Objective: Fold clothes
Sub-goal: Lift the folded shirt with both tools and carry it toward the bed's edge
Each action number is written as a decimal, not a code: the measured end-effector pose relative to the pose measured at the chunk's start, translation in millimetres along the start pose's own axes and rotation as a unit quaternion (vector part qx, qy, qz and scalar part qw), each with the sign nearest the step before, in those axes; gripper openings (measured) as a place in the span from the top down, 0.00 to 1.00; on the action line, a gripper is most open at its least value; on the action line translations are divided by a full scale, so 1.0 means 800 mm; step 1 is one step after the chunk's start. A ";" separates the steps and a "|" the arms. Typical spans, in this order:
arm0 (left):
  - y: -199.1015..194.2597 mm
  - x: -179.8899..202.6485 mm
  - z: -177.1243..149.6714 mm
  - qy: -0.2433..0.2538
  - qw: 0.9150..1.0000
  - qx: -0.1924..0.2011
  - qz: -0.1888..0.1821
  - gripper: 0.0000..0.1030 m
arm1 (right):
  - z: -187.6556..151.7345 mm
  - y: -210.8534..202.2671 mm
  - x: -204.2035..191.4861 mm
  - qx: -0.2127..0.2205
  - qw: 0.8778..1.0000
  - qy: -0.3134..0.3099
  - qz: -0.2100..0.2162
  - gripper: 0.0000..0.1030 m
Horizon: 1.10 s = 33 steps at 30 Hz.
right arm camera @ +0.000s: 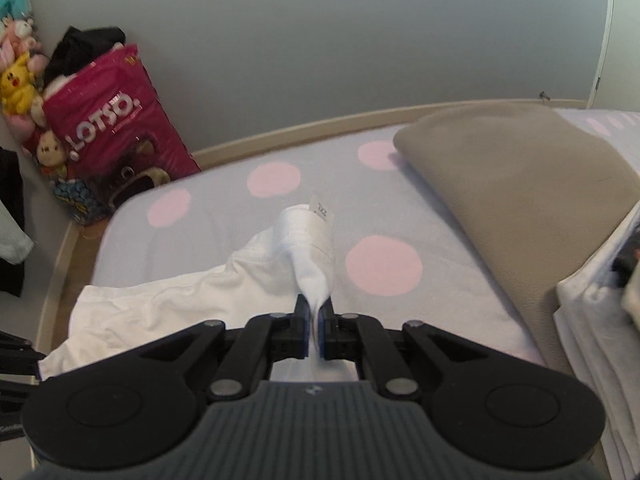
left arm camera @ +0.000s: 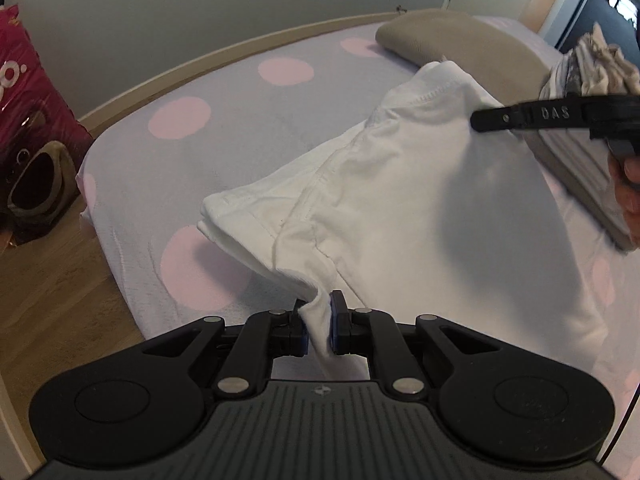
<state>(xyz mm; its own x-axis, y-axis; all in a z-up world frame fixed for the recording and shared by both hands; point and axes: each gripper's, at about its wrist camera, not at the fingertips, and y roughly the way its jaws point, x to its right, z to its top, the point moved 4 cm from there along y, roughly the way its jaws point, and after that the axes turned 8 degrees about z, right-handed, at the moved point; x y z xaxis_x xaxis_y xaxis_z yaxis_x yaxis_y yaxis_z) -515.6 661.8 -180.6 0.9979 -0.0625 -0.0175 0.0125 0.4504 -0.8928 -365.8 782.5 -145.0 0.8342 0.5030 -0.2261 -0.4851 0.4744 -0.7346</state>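
A white T-shirt (left arm camera: 420, 184) lies spread over the lilac bed sheet with pink dots (left arm camera: 240, 120). My left gripper (left arm camera: 318, 320) is shut on a fold of the shirt near the sleeve; the sleeve (left arm camera: 248, 216) sticks out to the left. My right gripper (right arm camera: 315, 322) is shut on the shirt at the collar, where the size tag (right arm camera: 323, 208) stands up. The shirt (right arm camera: 180, 300) trails to the left below it. The right gripper's finger (left arm camera: 520, 116) shows at the right edge of the left wrist view, above the shirt.
A taupe pillow (right arm camera: 520, 184) lies at the bed's far right. Folded striped and white clothes (left arm camera: 580, 152) are stacked at the right. A pink bag (right arm camera: 116, 132) and plush toys (right arm camera: 18, 80) stand on the floor by the wall. The wooden bed rim (left arm camera: 180, 76) curves behind.
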 end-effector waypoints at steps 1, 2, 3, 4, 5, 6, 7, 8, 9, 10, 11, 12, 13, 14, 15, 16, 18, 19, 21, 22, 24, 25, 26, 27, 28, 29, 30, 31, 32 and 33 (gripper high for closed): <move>0.001 -0.002 -0.002 -0.002 1.000 -0.004 0.000 0.92 | -0.001 0.008 0.002 -0.002 1.000 0.004 0.000 0.95; 0.001 -0.005 -0.002 -0.008 1.000 -0.006 -0.002 0.92 | -0.002 0.015 0.004 -0.004 1.000 0.008 0.000 0.95; -0.001 -0.010 -0.002 -0.021 1.000 -0.006 -0.005 0.92 | -0.002 0.020 0.005 -0.003 1.000 0.010 -0.001 0.95; -0.004 -0.014 0.000 -0.032 0.999 -0.005 -0.008 0.92 | -0.002 0.025 0.005 -0.001 1.000 0.012 -0.002 0.95; -0.006 -0.015 0.002 -0.036 0.999 -0.003 -0.008 0.92 | -0.001 0.028 0.005 0.002 1.000 0.011 -0.003 0.95; -0.005 -0.016 0.003 -0.038 0.999 -0.001 -0.007 0.92 | 0.001 0.032 0.004 0.002 1.000 0.009 -0.002 0.95; -0.004 -0.019 0.004 -0.042 0.999 0.000 -0.006 0.92 | 0.003 0.034 0.004 0.003 1.000 0.008 -0.002 0.95; -0.002 -0.020 0.004 -0.044 0.999 0.000 -0.004 0.92 | 0.005 0.036 0.005 0.004 1.000 0.008 -0.001 0.95; -0.001 -0.022 0.004 -0.044 0.999 0.001 -0.001 0.92 | 0.007 0.039 0.005 0.006 1.000 0.009 -0.001 0.95; -0.001 -0.022 0.004 -0.043 0.999 0.004 0.002 0.92 | 0.008 0.043 0.005 0.007 1.000 0.011 0.000 0.95; -0.002 -0.021 0.004 -0.040 0.999 0.007 0.006 0.92 | 0.008 0.046 0.005 0.010 1.000 0.014 -0.001 0.95; -0.004 -0.021 0.004 -0.037 0.999 0.013 0.011 0.92 | 0.009 0.048 0.005 0.015 1.000 0.018 -0.001 0.95; -0.006 -0.020 0.005 -0.032 0.999 0.023 0.017 0.92 | 0.010 0.049 0.005 0.020 1.000 0.021 -0.002 0.95; -0.007 -0.019 0.005 -0.029 0.999 0.027 0.021 0.92 | 0.010 0.051 0.005 0.026 0.999 0.024 -0.002 0.95; -0.006 -0.020 0.006 -0.030 0.999 0.024 0.024 0.92 | 0.011 0.052 0.005 0.030 0.999 0.027 -0.002 0.95; -0.005 -0.020 0.007 -0.031 0.999 0.022 0.026 0.92 | 0.014 0.053 0.005 0.032 0.999 0.028 0.000 0.95; -0.002 -0.021 0.008 -0.033 0.999 0.016 0.032 0.92 | 0.017 0.056 0.003 0.034 0.999 0.031 0.001 0.95; -0.001 -0.021 0.009 -0.033 0.999 0.014 0.034 0.91 | 0.018 0.058 0.003 0.029 0.999 0.031 -0.001 0.95; -0.003 -0.021 0.011 -0.032 0.998 0.018 0.051 0.86 | 0.018 0.061 0.003 0.025 0.999 0.037 0.000 0.94; -0.005 -0.021 0.013 -0.031 0.997 0.021 0.062 0.84 | 0.018 0.060 0.004 0.026 0.999 0.040 -0.003 0.88; -0.013 -0.025 0.016 -0.036 0.996 0.033 0.079 0.84 | 0.019 0.051 0.004 0.035 0.998 0.039 -0.019 0.80; -0.018 -0.028 0.017 -0.039 0.995 0.040 0.087 0.84 | 0.019 0.045 0.005 0.037 0.998 0.039 -0.021 0.73; -0.023 -0.030 0.019 -0.043 0.994 0.047 0.094 0.84 | 0.020 0.040 0.006 0.037 0.998 0.040 -0.022 0.73; -0.025 -0.031 0.019 -0.043 0.993 0.048 0.095 0.84 | 0.019 0.034 0.007 0.035 0.998 0.039 -0.022 0.73; -0.023 -0.029 0.018 -0.038 0.995 0.043 0.087 0.84 | 0.017 0.028 0.007 0.030 0.999 0.037 -0.018 0.73; -0.021 -0.028 0.017 -0.034 0.996 0.037 0.079 0.84 | 0.014 0.022 0.007 0.025 0.999 0.034 -0.014 0.73; -0.018 -0.026 0.015 -0.030 0.997 0.032 0.070 0.85 | 0.012 0.016 0.007 0.020 0.999 0.031 -0.010 0.76; -0.016 -0.024 0.014 -0.026 0.997 0.026 0.062 0.89 | 0.009 0.010 0.007 0.015 0.999 0.028 -0.006 0.81; -0.014 -0.022 0.013 -0.022 0.998 0.021 0.054 0.91 | 0.003 0.005 0.007 0.008 1.000 0.026 -0.005 0.85; -0.012 -0.020 0.011 -0.018 0.999 0.015 0.046 0.92 | -0.008 0.001 0.009 -0.003 1.000 0.026 -0.007 0.85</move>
<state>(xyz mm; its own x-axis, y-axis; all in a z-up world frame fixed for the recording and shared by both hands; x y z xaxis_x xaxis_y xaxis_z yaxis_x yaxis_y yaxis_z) -531.3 666.4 -167.6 0.9966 0.0111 -0.0821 -0.0774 0.4796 -0.8741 -358.4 782.3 -151.6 0.8536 0.4579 -0.2483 -0.4714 0.4764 -0.7421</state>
